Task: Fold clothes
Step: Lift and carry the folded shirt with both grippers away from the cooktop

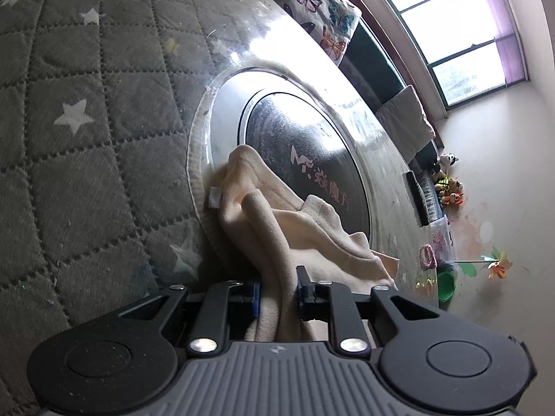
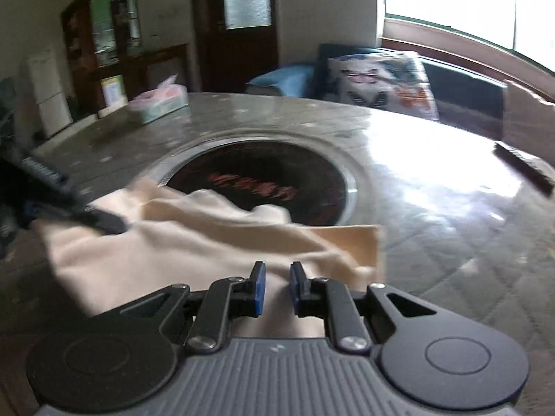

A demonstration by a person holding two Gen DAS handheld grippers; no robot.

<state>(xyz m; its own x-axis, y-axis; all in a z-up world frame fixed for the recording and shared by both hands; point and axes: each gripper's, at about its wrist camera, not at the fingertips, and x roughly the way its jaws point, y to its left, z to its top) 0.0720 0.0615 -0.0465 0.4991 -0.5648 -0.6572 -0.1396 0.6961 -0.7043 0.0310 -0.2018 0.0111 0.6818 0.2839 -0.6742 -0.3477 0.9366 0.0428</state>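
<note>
A cream garment lies crumpled on the round table, partly over the black centre disc. In the left wrist view a bunched fold of it runs up between the pads of my left gripper, which is shut on it. From the right wrist camera the garment spreads across the near table, and the left gripper shows as a blurred dark shape pinching its left side. My right gripper hovers over the garment's near edge, jaws a little apart. The cloth shows through the gap and the pads do not press on it.
The table has a grey quilted star cover under clear plastic. A tissue box stands at its far left and a black bar lies at the right. Behind are a butterfly cushion, a bench and windows. Toys sit beyond the table edge.
</note>
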